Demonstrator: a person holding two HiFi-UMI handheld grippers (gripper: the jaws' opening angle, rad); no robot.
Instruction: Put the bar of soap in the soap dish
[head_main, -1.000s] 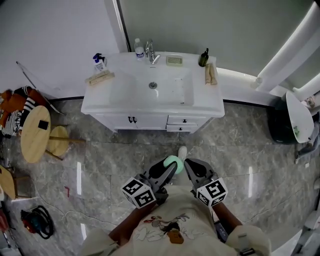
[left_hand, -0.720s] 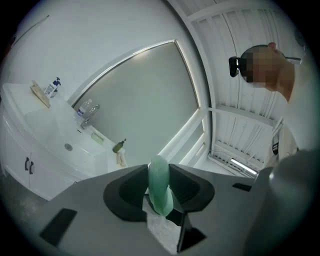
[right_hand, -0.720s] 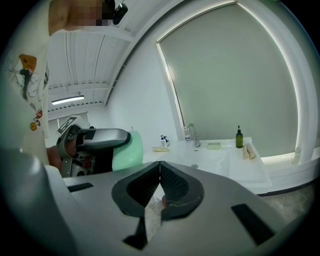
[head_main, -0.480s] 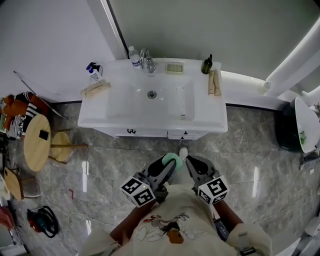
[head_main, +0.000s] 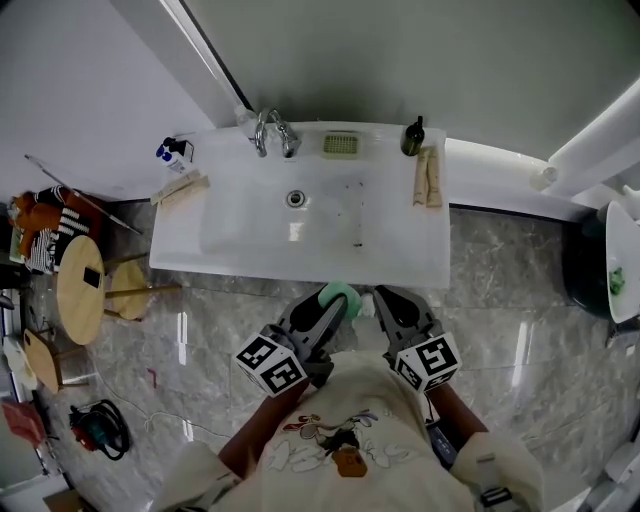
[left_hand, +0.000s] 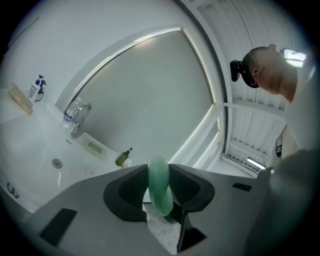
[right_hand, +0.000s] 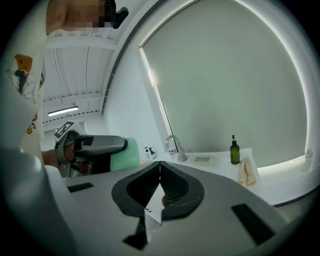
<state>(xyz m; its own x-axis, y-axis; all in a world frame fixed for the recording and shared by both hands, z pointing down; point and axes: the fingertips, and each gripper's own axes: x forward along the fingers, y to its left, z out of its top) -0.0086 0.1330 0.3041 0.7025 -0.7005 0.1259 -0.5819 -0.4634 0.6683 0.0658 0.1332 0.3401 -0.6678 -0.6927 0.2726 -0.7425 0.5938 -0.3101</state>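
A pale green bar of soap (head_main: 343, 296) is clamped in my left gripper (head_main: 335, 302), just in front of the white vanity's (head_main: 300, 262) front edge; the left gripper view shows the soap (left_hand: 160, 185) pinched upright between the jaws. My right gripper (head_main: 382, 300) hangs beside it, jaws pressed together with nothing between them (right_hand: 159, 177). The soap dish (head_main: 340, 145) sits on the counter behind the basin, right of the tap (head_main: 272, 131). It shows small in the gripper views too, the dish (left_hand: 94, 147) and the dish (right_hand: 202, 159).
A dark green pump bottle (head_main: 410, 137) and rolled cloths (head_main: 427, 182) lie at the counter's right. A spray bottle (head_main: 170, 152) and a wooden brush (head_main: 179, 187) are at its left. A round wooden stool (head_main: 78, 289) stands on the marble floor to the left.
I have stepped closer to the vanity: it has slid down the head view toward both grippers. The soap stays held in the left gripper; the right stays shut.
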